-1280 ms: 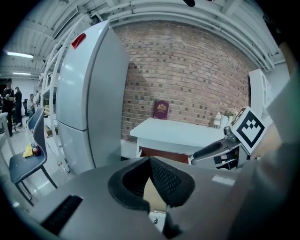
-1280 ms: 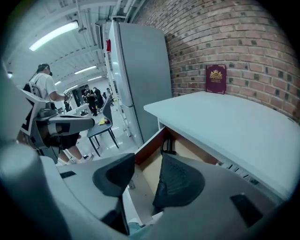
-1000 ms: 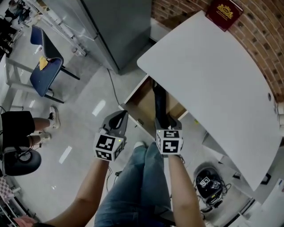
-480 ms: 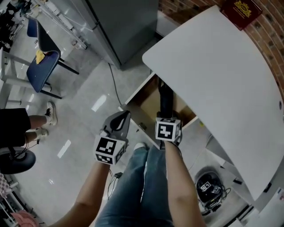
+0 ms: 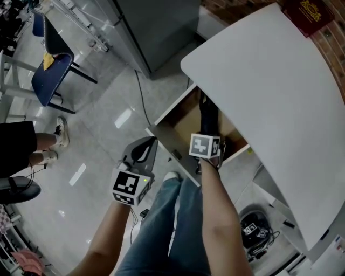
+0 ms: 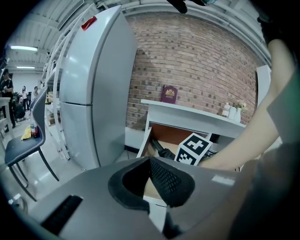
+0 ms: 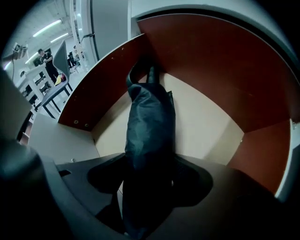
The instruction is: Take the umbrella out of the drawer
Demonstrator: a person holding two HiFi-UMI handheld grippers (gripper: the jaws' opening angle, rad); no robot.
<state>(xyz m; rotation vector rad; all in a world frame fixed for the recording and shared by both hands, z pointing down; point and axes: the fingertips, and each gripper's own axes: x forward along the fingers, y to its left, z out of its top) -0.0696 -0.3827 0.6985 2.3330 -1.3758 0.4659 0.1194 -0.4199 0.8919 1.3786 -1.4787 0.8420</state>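
Right tongs are pointing steeply down, jaws just been opening wide, straddling the dark umbrella that's lying in the drawer, not squeezing it. Left tongs are hovering closed and empty off to their left, outside the bench.

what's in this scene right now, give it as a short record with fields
drawer: pulled open under the white desk
umbrella: dark, folded, lying lengthwise in the drawer
right gripper: down inside the drawer, jaws have just been opening, umbrella between them, not yet clamped
left gripper: jaws together, nothing in them, outside the drawer front
on desk: dark red booklet at its back edge
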